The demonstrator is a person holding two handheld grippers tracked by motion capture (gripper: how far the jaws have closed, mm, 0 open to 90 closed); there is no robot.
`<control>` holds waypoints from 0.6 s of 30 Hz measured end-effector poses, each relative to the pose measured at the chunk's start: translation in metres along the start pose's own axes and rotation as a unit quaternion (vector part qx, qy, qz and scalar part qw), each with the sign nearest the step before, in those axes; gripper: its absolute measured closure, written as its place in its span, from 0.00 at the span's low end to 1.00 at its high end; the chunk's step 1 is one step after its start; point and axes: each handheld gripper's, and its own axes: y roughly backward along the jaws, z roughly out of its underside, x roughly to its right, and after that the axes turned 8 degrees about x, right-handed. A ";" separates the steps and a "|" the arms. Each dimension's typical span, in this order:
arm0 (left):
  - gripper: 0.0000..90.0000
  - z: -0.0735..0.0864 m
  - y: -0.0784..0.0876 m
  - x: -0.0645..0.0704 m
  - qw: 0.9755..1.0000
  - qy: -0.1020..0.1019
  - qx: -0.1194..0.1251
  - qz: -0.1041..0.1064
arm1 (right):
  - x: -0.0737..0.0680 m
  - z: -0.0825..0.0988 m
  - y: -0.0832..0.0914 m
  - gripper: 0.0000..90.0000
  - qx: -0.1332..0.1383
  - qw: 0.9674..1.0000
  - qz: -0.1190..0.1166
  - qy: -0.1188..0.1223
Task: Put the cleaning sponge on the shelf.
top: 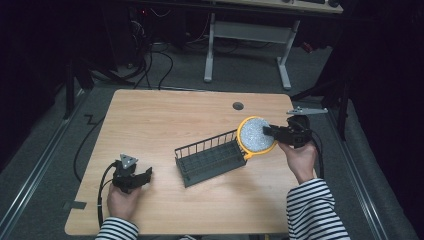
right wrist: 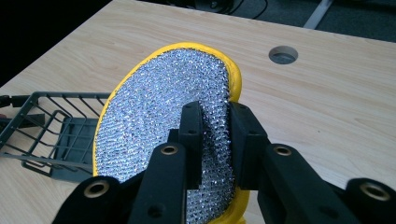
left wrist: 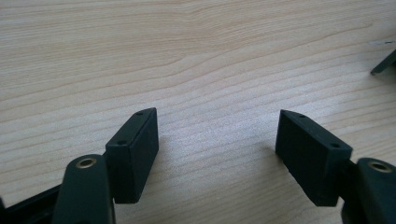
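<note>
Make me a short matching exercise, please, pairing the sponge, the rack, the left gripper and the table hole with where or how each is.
Things:
1. sponge
2. rack
3. left gripper
4. table hole

States:
A. open over bare wood
B. near the table's far edge
C. standing on the table's middle
D. clamped on edge in the right gripper, at the rack's right end

Pairs: 1-D, 2-C, 3-A, 4-B

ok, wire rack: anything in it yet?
Looks empty: the wire rack shows a bare floor. The yellow-rimmed scrubber, clamped by the right gripper, sits at its end, outside.
</note>
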 end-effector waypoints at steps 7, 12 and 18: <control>0.34 0.000 0.000 -0.001 1.000 0.003 0.001 0.002 | -0.009 -0.005 -0.014 0.85 -0.005 1.000 -0.006 0.005; 0.34 0.000 0.000 -0.001 1.000 0.003 0.001 0.003 | -0.018 -0.011 -0.023 0.85 -0.003 1.000 -0.010 0.008; 0.34 0.000 0.000 -0.001 1.000 0.004 0.001 0.004 | -0.028 -0.013 -0.038 0.85 -0.003 1.000 -0.012 0.014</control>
